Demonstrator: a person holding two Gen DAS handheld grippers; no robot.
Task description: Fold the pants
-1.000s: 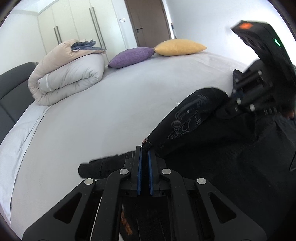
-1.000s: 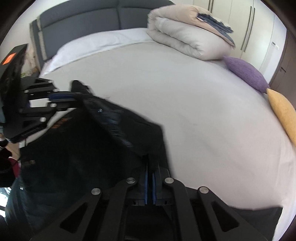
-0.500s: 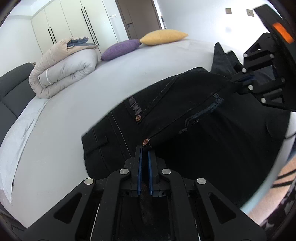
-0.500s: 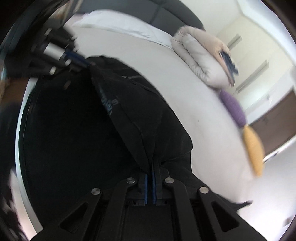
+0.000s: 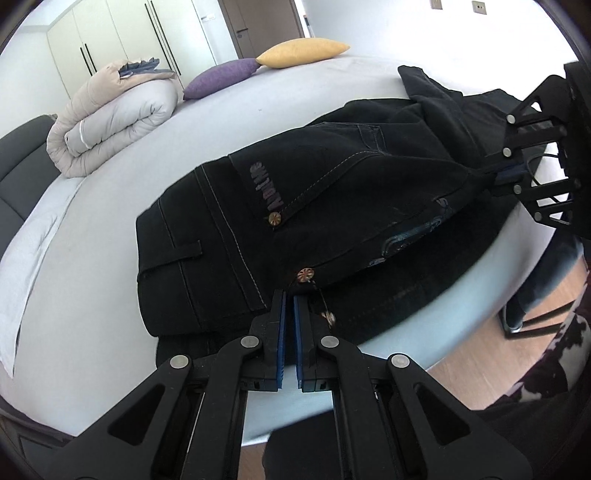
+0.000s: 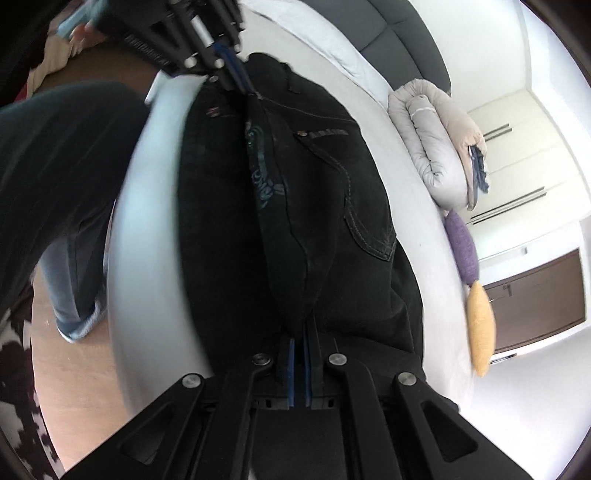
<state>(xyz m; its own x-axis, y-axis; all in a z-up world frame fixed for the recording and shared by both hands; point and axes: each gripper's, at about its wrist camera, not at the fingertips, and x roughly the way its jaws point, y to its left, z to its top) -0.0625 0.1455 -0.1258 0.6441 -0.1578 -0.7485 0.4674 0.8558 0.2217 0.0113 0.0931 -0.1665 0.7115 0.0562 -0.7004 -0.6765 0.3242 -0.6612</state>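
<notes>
Left tool (image 5: 289, 295): you pinch the pants (image 5: 332, 192) edge.
Right tool (image 6: 299, 341): clamped on pants fold.
Bed (image 5: 122, 184): pants lie across it, 12 o'clock.

- A white-sheeted bed (image 5: 122, 206) fills the room.
- A rolled duvet (image 5: 110, 118) lies on the bed, a dark headboard (image 5: 14, 155) behind.
- Beyond the bed: white wardrobes (image 5: 122, 33), a brown door (image 5: 258, 22).
- Wooden floor (image 5: 480, 354) beside the bed.

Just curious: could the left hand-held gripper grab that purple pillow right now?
Probably not. The left hand-held gripper is shut on the black pants, and the purple pillow lies far across the bed.
</notes>
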